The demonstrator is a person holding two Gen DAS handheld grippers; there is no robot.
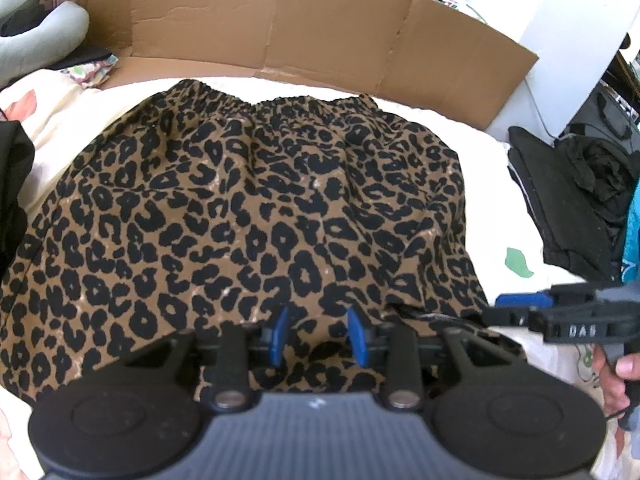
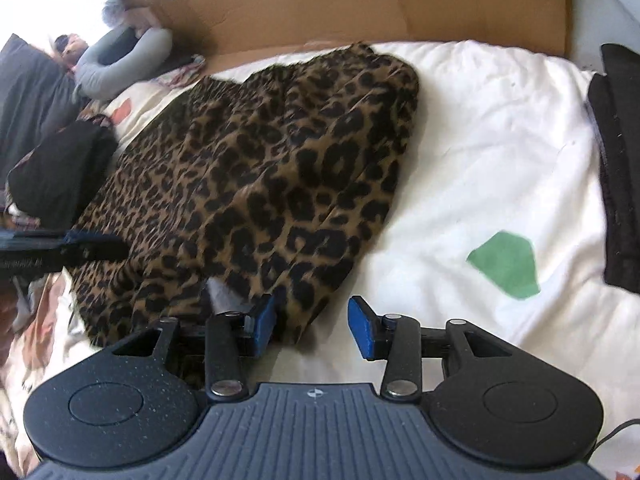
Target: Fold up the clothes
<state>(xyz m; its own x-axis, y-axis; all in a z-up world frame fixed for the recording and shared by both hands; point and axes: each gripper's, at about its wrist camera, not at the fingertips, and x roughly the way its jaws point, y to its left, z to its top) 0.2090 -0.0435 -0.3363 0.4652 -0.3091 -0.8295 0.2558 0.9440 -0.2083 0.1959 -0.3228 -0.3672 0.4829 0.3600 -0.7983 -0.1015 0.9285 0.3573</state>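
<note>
1. The leopard skirt (image 1: 248, 208) lies spread on the white bed (image 2: 480, 140), waistband (image 1: 272, 106) at the far side by the cardboard (image 1: 280, 28), hem toward us.
2. Our left gripper (image 1: 316, 336) sits low over the near hem, partly open, fabric beneath and between its blue pads; we cannot tell whether it has any hold.
3. Our right gripper (image 2: 312, 326) stands wide open at the skirt's near right corner, its left pad touching the cloth and its right pad over bare sheet. It holds nothing.
4. The skirt's length runs from us to the cardboard; it is wider at the hem than at the waist.
5. The skirt is not yet a compact fold. For any fold, we judge it best to pinch both layers at the hem corners, lift evenly and keep the edge taut so the thin cloth does not bunch.
6. Dark clothes (image 1: 568, 200) lie to the right, clear of the skirt.
</note>
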